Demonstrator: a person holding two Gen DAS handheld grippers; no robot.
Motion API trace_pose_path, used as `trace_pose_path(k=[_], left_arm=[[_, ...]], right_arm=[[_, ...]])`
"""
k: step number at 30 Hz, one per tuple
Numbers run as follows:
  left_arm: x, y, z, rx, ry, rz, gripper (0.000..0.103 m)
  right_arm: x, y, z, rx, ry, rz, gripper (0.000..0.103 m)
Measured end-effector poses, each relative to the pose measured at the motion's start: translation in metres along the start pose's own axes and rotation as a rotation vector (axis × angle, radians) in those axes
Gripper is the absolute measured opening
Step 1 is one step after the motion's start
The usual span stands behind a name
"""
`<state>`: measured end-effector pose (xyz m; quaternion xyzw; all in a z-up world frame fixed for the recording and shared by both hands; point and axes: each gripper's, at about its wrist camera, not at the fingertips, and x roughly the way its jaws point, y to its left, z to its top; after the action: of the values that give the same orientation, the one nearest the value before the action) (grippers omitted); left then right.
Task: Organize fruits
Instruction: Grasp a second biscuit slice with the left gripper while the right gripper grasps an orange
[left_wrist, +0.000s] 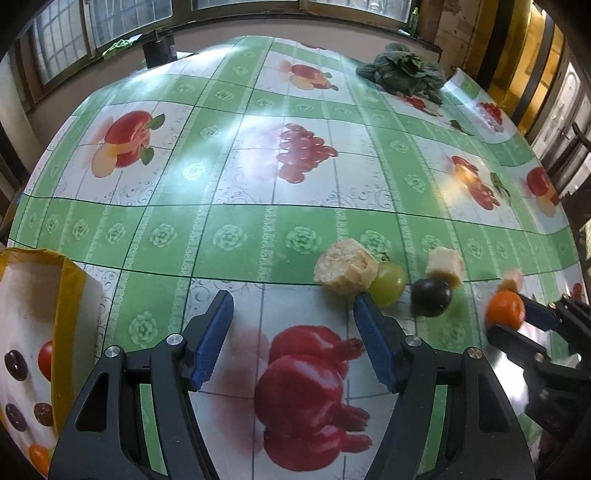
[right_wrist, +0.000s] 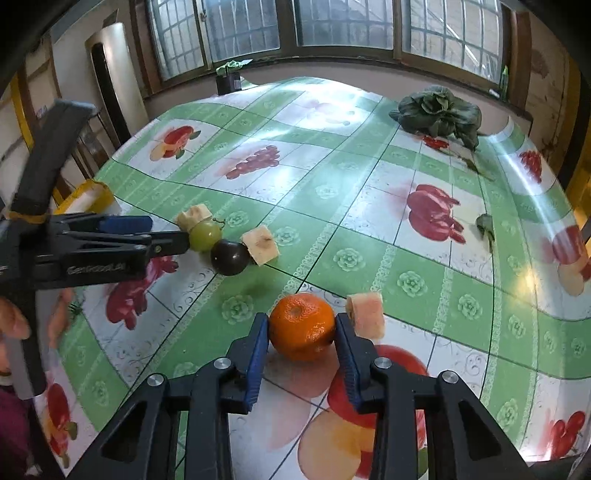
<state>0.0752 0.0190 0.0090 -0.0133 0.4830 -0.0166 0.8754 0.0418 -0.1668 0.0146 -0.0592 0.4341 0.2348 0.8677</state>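
Gripping the orange was my step here: it sat on the tablecloth between the blue pads of the right gripper, both pads touching its sides at about the widest part, so I read it as clamped. No earlier view, so only that. I judged it light, round, firm under a slightly giving peel, and a bit slick; holding across the middle looked right, since higher would let it squirt out. A pale cube sat just beside the right pad, touching or nearly, and might get nudged. Further left, a green grape and a dark grape lay among two more cubes; both looked soft and rollable. My left gripper hovered with jaws apart and empty, its right pad just beside the green grape. The tray with sorted fruit sat far left.
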Motion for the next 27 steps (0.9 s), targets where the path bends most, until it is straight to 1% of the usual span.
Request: trace_pose_path(k=[3,7,11,15,19,22,24,27], left_arm=[[0.002,-0.004,0.002,0.011,-0.003,0.014,0.068],[0.006,-0.008,0.008,0.012,-0.003,0.008,0.068],[0.006,-0.010,0.016,0.009,-0.021,0.010,0.068],[0.008,-0.009,0.021,0.003,-0.032,0.002,0.068],[0.010,-0.008,0.026,-0.005,-0.033,-0.010,0.068],[0.013,-0.006,0.030,-0.018,-0.036,-0.032,0.068],[0.018,0.000,0.033,-0.062,-0.017,-0.065,0.068],[0.017,-0.002,0.035,-0.073,-0.015,-0.089,0.068]], right_arm=[[-0.002,-0.005,-0.002,0.018,0.000,0.008,0.035],[-0.003,-0.006,-0.003,0.024,0.000,0.025,0.035],[-0.003,-0.007,-0.003,0.027,-0.003,0.034,0.035],[0.000,-0.011,-0.002,0.057,-0.009,0.058,0.035],[0.003,-0.004,-0.002,0.019,-0.007,0.035,0.036],[0.003,-0.004,-0.002,0.019,-0.008,0.034,0.037],[0.004,-0.004,-0.001,0.021,-0.007,0.036,0.038],[0.004,-0.004,-0.001,0.016,-0.007,0.039,0.040]])
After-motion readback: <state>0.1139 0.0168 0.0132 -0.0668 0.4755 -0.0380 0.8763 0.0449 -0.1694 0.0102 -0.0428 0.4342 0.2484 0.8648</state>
